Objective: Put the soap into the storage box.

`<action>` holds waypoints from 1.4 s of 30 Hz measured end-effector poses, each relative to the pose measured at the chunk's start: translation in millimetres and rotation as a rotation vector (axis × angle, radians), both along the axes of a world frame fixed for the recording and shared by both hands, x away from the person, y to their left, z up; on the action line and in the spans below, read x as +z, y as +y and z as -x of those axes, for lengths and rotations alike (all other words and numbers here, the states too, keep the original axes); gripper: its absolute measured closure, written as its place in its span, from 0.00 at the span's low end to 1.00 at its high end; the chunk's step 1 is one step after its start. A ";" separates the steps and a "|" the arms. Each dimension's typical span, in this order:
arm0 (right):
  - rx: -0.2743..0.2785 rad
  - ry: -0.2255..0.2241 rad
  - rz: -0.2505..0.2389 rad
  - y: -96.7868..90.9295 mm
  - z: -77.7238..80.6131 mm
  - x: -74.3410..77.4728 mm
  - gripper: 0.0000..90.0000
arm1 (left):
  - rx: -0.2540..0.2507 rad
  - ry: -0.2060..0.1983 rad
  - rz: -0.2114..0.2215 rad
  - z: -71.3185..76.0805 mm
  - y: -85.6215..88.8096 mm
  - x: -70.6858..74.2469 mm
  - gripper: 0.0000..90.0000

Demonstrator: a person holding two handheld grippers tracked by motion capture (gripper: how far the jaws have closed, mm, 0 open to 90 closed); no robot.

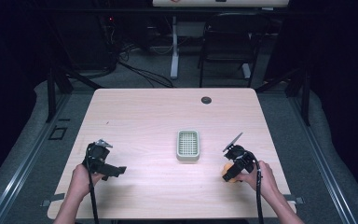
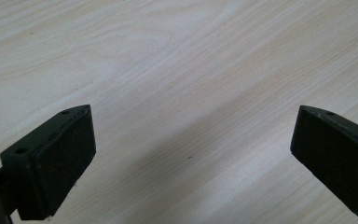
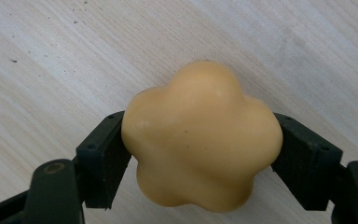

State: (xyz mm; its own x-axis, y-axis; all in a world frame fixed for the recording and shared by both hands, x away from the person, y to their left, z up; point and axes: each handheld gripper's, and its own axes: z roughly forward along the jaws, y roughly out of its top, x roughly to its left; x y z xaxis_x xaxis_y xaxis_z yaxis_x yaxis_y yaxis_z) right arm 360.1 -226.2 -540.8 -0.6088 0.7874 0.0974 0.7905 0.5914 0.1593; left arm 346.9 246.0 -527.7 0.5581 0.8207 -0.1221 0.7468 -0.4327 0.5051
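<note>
**Flower-shaped soap in right gripper, dish to its left**

Item 1. Left gripper (image 1: 103,163): stood near the table's (image 1: 135,116) left front corner, jaws spread wide with nothing between them. In the left gripper view its two black pads (image 2: 60,158) framed bare pale wood only. It lay well apart from the soap and from the dish.

Item 2. Soap dish (image 1: 188,145): pale green, rectangular, slatted inside, empty. It sat near the table's middle, its long axis running away from the person. It lay between the two grippers, nearer the right one.

Item 3. Right gripper (image 1: 233,169): held near the table's right front edge, jaws closed on the soap (image 3: 200,137), an orange-yellow five-lobed piece. In the right gripper view the pads pressed two opposite sides. Whether the soap rested on the wood or hung just above it could not be judged with certainty; it appeared very low.

Relation governing the next move: the dish lay to the left of the held soap and slightly farther from the person, near but not touching. The right hand was the nearer and already loaded; a short carry leftward and forward looked sufficient.
</note>
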 end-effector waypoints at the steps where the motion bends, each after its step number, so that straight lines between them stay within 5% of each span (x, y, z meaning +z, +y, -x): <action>1: 0.007 0.002 0.000 -0.9 -0.5 0.5 0.28 | 0.000 0.000 0.000 -0.1 0.1 -0.2 0.00; 5: -0.034 -0.018 -0.034 -2.7 1.2 0.6 0.28 | -0.003 0.002 0.000 0.0 0.5 0.3 0.00; 8: 0.009 0.000 0.002 -5.2 -1.7 6.1 0.28 | -0.006 0.004 -0.001 -0.2 0.7 0.4 0.00; 10: -0.037 -0.029 -0.059 -4.5 1.5 3.8 0.28 | -0.008 0.002 -0.004 -0.2 0.5 0.1 0.00; 12: 0.032 0.008 -0.004 -6.3 -2.7 10.6 0.28 | -0.012 0.005 -0.004 -0.3 0.6 0.2 0.00; 16: 0.014 -0.013 -0.016 -5.6 -1.0 10.5 0.28 | -0.015 0.009 -0.004 -0.4 0.6 0.3 0.00; 17: -0.040 -0.045 -0.066 -4.5 2.2 6.9 0.28 | -0.015 0.009 -0.005 -0.4 0.5 0.2 0.00; 18: 0.003 -0.014 -0.031 -7.2 -0.9 11.7 0.28 | -0.016 0.008 -0.005 -0.4 0.4 0.3 0.00; 32: 0.018 -0.014 0.010 -8.3 -7.6 16.8 0.28 | -0.006 0.007 0.005 0.4 0.6 -0.7 0.00; 42: -0.005 -0.052 -0.016 -2.1 -15.0 23.5 0.28 | -0.012 0.006 0.004 0.3 0.3 -0.6 0.00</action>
